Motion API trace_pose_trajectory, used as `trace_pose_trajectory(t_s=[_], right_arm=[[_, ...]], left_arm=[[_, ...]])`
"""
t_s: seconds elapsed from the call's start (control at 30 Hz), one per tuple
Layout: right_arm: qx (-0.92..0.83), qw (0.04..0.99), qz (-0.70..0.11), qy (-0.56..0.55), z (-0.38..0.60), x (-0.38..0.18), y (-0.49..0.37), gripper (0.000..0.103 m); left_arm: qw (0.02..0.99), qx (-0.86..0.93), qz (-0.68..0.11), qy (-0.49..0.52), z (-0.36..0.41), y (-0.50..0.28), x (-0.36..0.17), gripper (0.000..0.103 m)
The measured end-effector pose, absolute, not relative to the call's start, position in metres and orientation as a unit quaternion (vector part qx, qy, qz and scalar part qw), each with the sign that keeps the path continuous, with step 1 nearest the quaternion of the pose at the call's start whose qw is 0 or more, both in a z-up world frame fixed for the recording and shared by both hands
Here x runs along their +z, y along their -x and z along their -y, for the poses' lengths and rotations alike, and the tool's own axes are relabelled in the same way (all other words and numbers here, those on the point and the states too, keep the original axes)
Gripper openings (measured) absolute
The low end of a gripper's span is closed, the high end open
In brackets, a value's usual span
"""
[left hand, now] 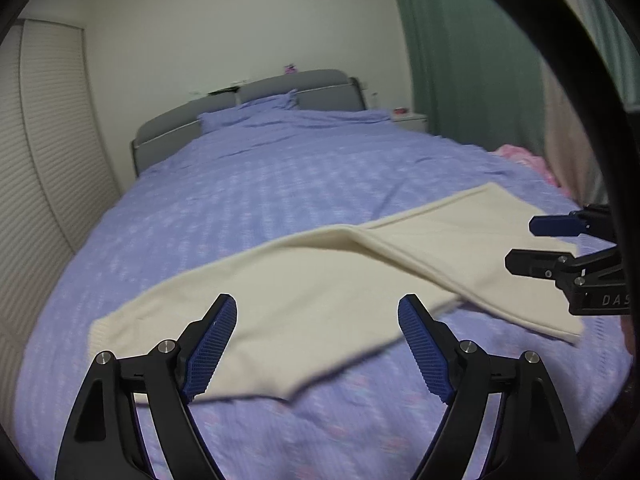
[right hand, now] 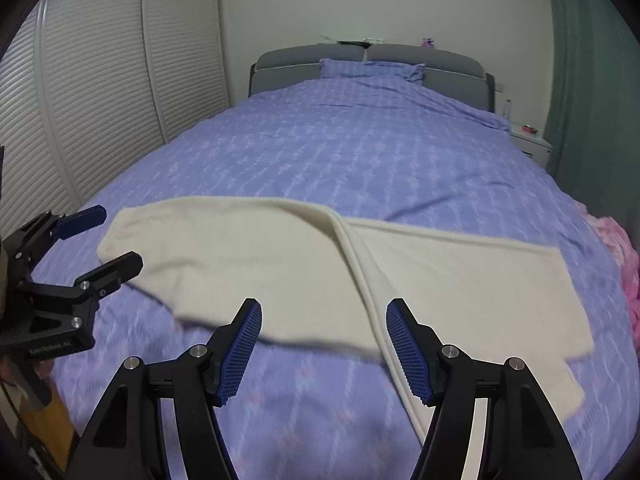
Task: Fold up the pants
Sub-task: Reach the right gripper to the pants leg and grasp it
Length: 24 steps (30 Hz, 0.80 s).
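black left gripper (left hand: 318,344), ribbed blue pads, silver screws.

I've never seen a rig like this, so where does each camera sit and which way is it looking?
Left wrist view: sits on the left gripper, looking forward and down over the cream pants; the right gripper shows at the right edge.
Right wrist view: sits on the right gripper, same aim; the left gripper shows at the left edge.
Both share the pants, purple bed and headboard.

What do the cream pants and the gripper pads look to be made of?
Cream pants: soft matte knit or fleece, probably; drapes limply, no sheen. Pads of the left hand-held gripper: blue ribbed rubber or plastic, judging by the fine ridges.
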State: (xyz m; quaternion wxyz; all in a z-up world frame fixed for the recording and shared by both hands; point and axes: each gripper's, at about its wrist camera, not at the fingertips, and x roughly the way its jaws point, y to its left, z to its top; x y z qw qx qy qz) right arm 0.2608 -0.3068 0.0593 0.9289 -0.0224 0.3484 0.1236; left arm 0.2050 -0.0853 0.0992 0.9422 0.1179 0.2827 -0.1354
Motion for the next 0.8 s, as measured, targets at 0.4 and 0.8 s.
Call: trace_pose_trajectory(t_s=[0.4,0.8], right_arm=[[0.055,0.92,-0.387,0.034,0.389,-0.004,-0.176,0.066],[0.032,0.888,-0.458,0.036,0.424,-0.069,-0.185,0.066]], left_arm=[[0.919,-0.205,-0.322,-0.102,0.161,-0.148,0.045,0.083],[0.896,-0.207,-0.376,-0.112,0.208,-0.146,-0.006,0.083]])
